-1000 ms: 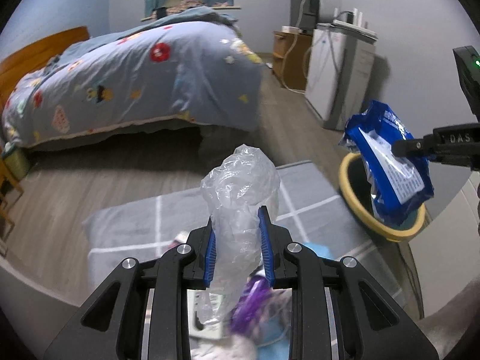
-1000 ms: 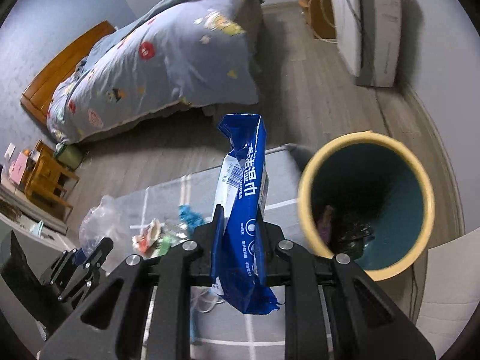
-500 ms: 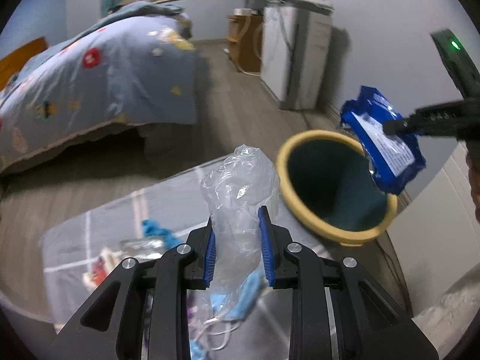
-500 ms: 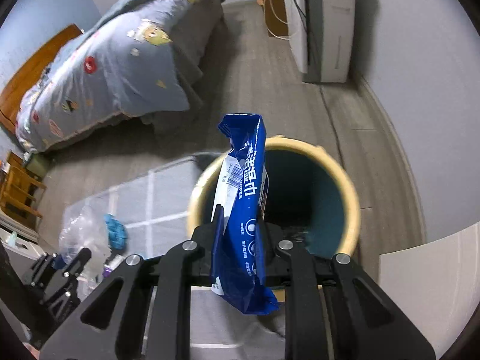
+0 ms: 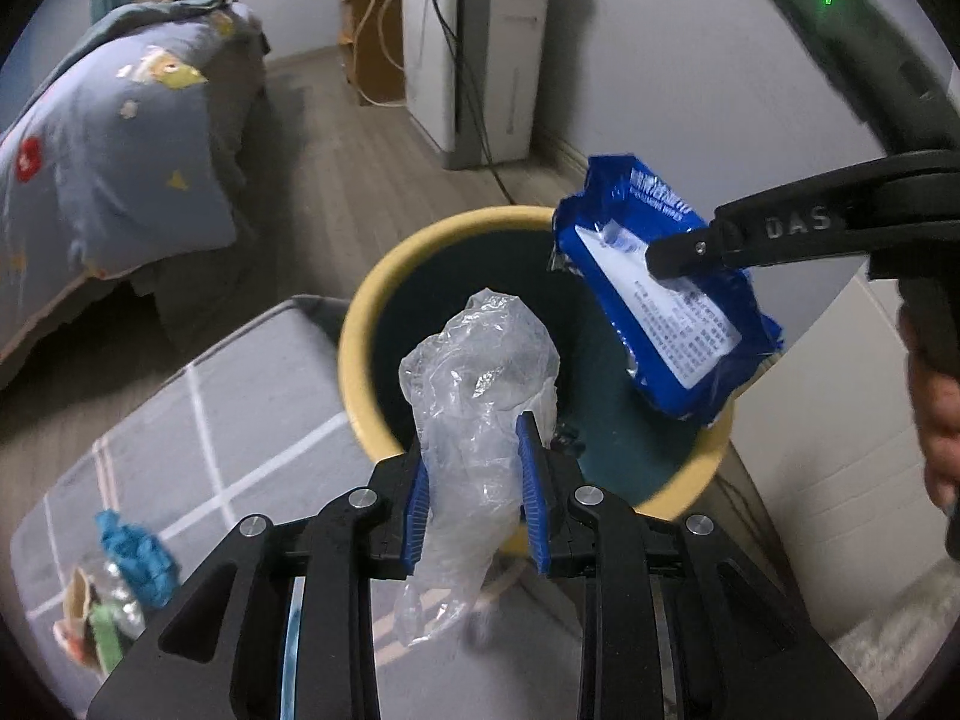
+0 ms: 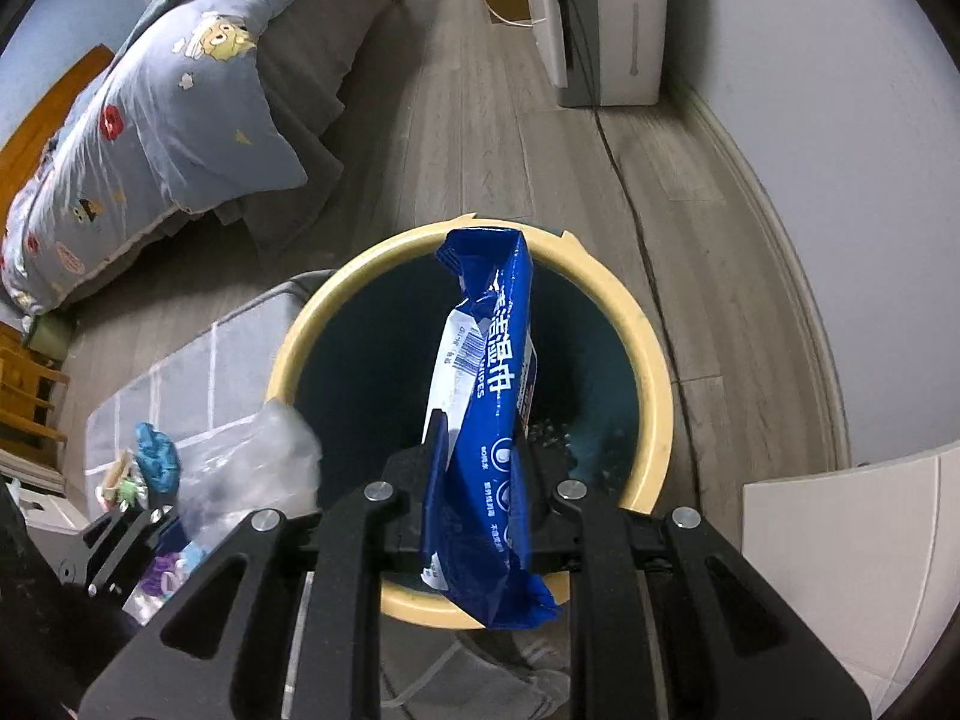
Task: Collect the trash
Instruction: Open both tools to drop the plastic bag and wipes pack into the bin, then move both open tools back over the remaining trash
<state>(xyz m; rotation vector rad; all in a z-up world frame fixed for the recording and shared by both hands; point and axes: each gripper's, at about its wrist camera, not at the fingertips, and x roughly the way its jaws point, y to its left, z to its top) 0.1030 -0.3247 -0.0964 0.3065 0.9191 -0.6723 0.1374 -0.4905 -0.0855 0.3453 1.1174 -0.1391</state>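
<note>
The bin (image 6: pixel 651 372), round with a yellow rim and dark teal inside, has murky contents (a few pale specks at the bottom, nothing nameable), and its near edge is hidden by both tongs. The left tongs (image 5: pixel 477 492) pinch a crumpled clear plastic bag (image 5: pixel 480 372) over the bin's near rim. The right tongs (image 6: pixel 480 468) pinch a glossy blue wipes pack (image 6: pixel 489 396) above the opening; blurred scraps (image 5: pixel 114 588) lie on the grey checked table (image 5: pixel 240 420).
</note>
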